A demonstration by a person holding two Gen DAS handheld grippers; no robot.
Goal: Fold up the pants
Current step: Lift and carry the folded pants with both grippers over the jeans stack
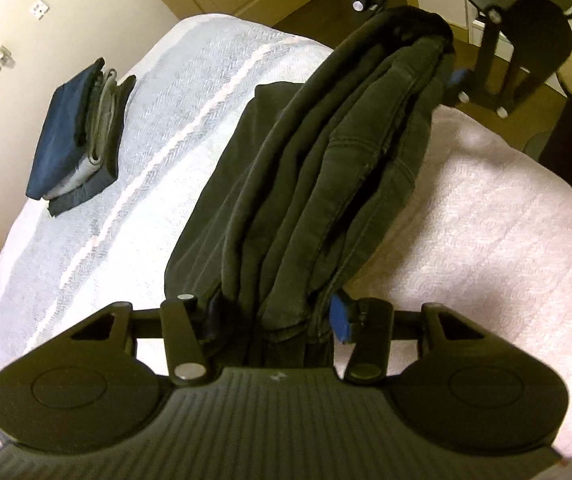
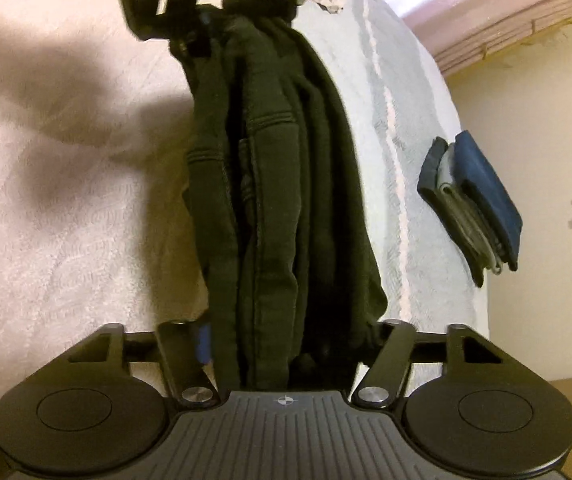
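- Gripping opposite ends of the bunched black pants (image 1: 326, 184), left tongs (image 1: 277, 320) and right tongs (image 2: 286, 344) are clamping thick folds.
- Sagging over the bed (image 1: 486, 240), the heavy, limp denim is wanting grips at the folded edges.

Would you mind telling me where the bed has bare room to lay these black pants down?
The black folded pants hang between both claws. The pink textured bedspread beside them is bare. The pale blue striped blanket has an open strip between the pants and the stack of folded navy and grey clothes; that corner is taken.
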